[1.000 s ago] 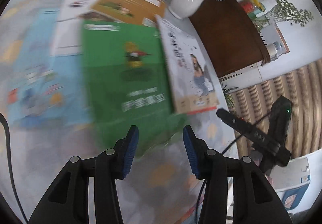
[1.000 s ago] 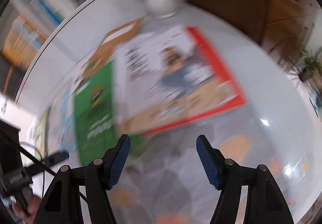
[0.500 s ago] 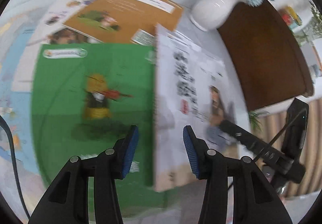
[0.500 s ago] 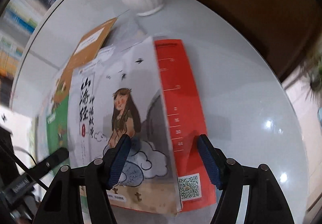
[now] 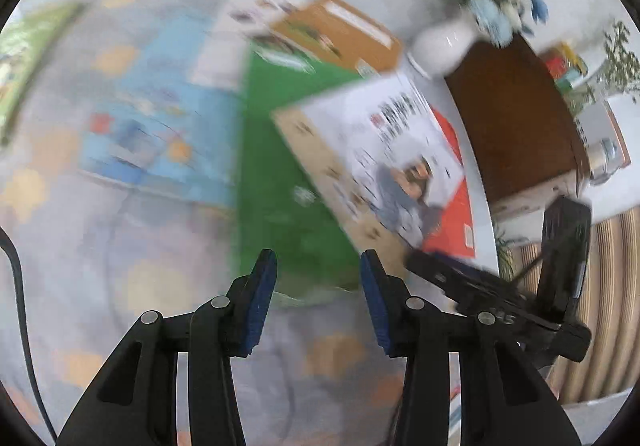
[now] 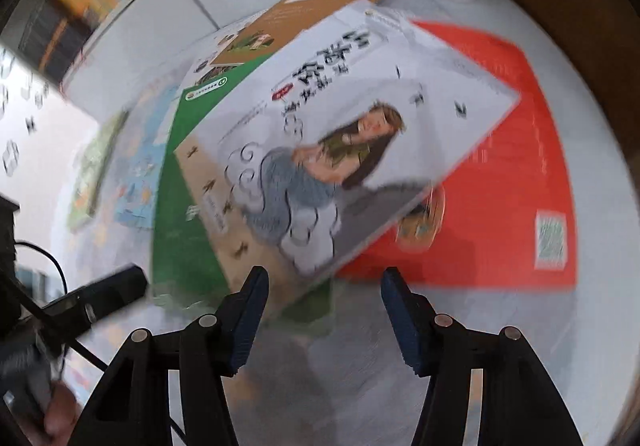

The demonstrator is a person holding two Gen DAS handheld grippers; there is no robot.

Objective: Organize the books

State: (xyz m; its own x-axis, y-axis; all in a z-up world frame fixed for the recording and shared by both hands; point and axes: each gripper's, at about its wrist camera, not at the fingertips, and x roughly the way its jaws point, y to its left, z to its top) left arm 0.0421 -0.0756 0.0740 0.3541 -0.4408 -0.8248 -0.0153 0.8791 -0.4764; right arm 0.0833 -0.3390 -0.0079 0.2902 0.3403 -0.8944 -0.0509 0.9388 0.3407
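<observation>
Closing on nothing yet, right tool [image 6: 322,306] hovers before the near corner of the white storybook [image 6: 352,133], lying askew across green book [image 6: 176,205] and red book [image 6: 500,165] near the tabletop's far edge. Left tool [image 5: 318,294]: parted, empty. Should pinch that corner squarely.

A: What is the surface [image 6: 600,173] made of?

B: It looks smooth and glossy, pale, with soft reflections; the material itself I cannot tell.

A: And the books?

B: Paper with coated covers. The white illustrated book [image 6: 360,133] at the frame's centre has a slight sheen, and so does the red book [image 6: 520,149] beneath it, right of centre. The green book [image 6: 176,205] to the left looks flatter, the brown book [image 6: 320,1] above almost like matt card.

A: The vase [image 5: 444,45]?

B: Glazed white ceramic, shiny, upper right of the left view.

A: The right tool [image 6: 324,310]?

B: Black matt plastic, blue ribbed pads, small metal pins.
</observation>
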